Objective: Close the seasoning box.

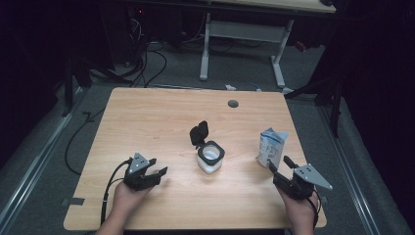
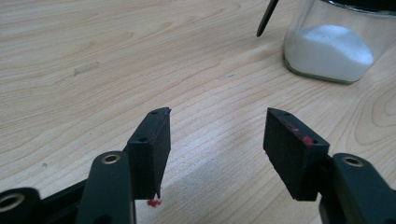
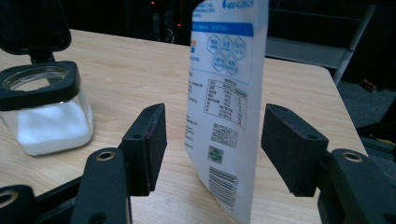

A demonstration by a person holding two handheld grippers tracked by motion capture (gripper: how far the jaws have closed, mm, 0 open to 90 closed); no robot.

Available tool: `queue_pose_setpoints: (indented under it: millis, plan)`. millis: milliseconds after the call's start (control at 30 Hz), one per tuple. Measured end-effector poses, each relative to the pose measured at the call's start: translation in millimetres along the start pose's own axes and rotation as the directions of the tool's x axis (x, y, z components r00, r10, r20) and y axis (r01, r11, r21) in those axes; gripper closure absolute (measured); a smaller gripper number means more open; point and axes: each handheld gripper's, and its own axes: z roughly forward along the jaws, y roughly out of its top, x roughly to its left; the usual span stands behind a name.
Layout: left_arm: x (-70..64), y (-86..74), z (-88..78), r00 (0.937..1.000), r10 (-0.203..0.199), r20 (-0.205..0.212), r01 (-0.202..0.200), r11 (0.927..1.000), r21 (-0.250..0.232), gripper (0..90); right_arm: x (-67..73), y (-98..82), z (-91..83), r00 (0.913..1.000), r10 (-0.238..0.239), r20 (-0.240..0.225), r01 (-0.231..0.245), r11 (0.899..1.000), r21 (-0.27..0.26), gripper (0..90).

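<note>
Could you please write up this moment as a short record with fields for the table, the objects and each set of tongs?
table: wooden table
jar: glass jar, lid flipped open, white powder inside, near the table's middle
pouch: white and blue pouch, upright, right of the jar
left tongs: left tongs open, holding nothing, aimed toward the jar
right tongs: right tongs open, jaws either side of the pouch, not closed on it

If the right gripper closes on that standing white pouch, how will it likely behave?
The pouch looks thin and flexible, so it would probably crumple between the fingers rather than resist. Standing tall on a narrow base, it seems apt to tip if nudged. Its smooth printed film may be slippery.
</note>
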Motion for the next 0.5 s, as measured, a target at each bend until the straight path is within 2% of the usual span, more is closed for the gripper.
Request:
queue_pose_setpoints:
  millis: [333, 500]
  plan:
    - [-0.2, 0.3, 0.1, 1.0, -0.001, -0.005, 0.001, 1.0, 0.001, 42.3, 13.2, 3.9, 0.9, 0.9989, -0.028, -0.038, 0.027, 1.0, -0.008, 41.2]
    - [-0.1, 2.1, -1.2, 0.9997, -0.006, -0.024, 0.005, 0.9999, -0.013, 42.9, 20.6, 2.2, 7.7, 0.9968, -0.028, -0.075, 0.029, 0.999, 0.017, 42.1]
